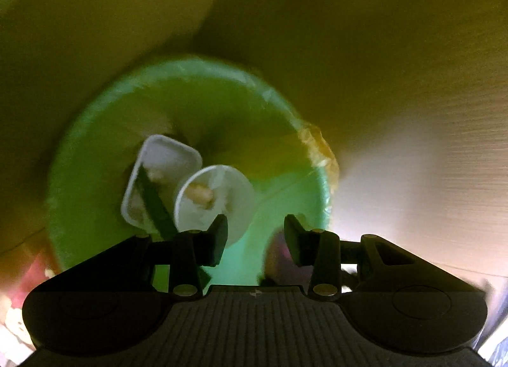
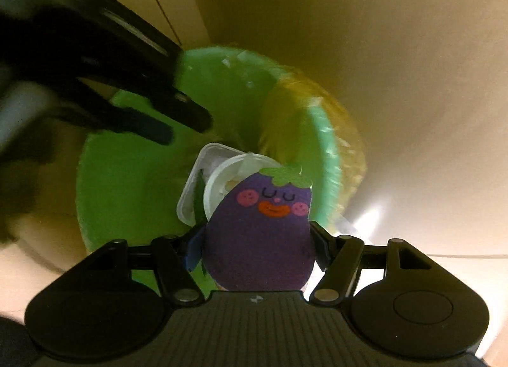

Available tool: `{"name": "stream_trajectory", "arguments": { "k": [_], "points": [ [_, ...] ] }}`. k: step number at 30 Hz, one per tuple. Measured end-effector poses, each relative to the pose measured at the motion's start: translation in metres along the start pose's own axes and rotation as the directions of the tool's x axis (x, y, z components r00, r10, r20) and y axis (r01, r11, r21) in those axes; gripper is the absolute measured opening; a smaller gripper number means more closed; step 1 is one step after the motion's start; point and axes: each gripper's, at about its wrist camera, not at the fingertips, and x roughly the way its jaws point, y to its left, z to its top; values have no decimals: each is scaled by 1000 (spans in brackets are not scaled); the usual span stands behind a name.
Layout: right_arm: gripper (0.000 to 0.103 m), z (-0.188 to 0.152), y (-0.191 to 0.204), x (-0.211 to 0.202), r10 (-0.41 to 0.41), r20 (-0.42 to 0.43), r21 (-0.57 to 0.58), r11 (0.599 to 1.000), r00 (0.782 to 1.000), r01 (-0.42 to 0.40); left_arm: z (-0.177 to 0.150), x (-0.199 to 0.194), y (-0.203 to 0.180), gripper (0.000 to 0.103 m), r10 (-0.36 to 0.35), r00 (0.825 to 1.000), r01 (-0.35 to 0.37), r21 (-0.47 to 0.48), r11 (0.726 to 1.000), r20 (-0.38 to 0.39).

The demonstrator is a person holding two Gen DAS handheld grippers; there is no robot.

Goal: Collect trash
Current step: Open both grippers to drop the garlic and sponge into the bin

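Observation:
A green trash bin (image 1: 104, 151) with a clear liner stands below both grippers; it also shows in the right wrist view (image 2: 127, 182). Inside lie a white rectangular tray (image 1: 165, 157) and a white round cup (image 1: 222, 189) with food scraps, also seen as the tray (image 2: 203, 163) and the cup (image 2: 222, 173). My left gripper (image 1: 255, 240) is open and empty over the bin mouth; it appears blurred in the right wrist view (image 2: 184, 128). My right gripper (image 2: 258, 249) is shut on a purple eggplant-shaped sponge (image 2: 260, 233) held above the bin.
Beige cabinet walls (image 1: 381, 49) surround the bin closely. A light wood-grain floor (image 1: 444, 176) lies to the right. A crumpled part of the yellowish liner (image 2: 346, 144) hangs over the bin's right rim.

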Motion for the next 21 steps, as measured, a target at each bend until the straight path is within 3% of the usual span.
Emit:
{"name": "stream_trajectory", "arguments": {
  "k": [8, 12, 16, 19, 21],
  "points": [
    [67, 33, 29, 62, 4, -131, -7, 1000, 991, -5, -11, -51, 15, 43, -17, 997, 16, 18, 1000, 70],
    [67, 41, 17, 82, 18, -146, 130, 991, 989, 1, -18, -53, 24, 43, -11, 998, 9, 31, 999, 61],
    [68, 39, -13, 84, 134, -131, 350, 933, 982, -80, -25, -50, 32, 43, -23, 999, 21, 40, 999, 38],
    [68, 31, -27, 80, 253, -109, 442, 878, 961, -181, -27, -47, 34, 43, -29, 999, 27, 45, 999, 26],
    [69, 26, -34, 76, 275, -93, 477, 856, 957, -199, -30, -47, 36, 43, -29, 999, 27, 59, 998, 21]
  ]
}}
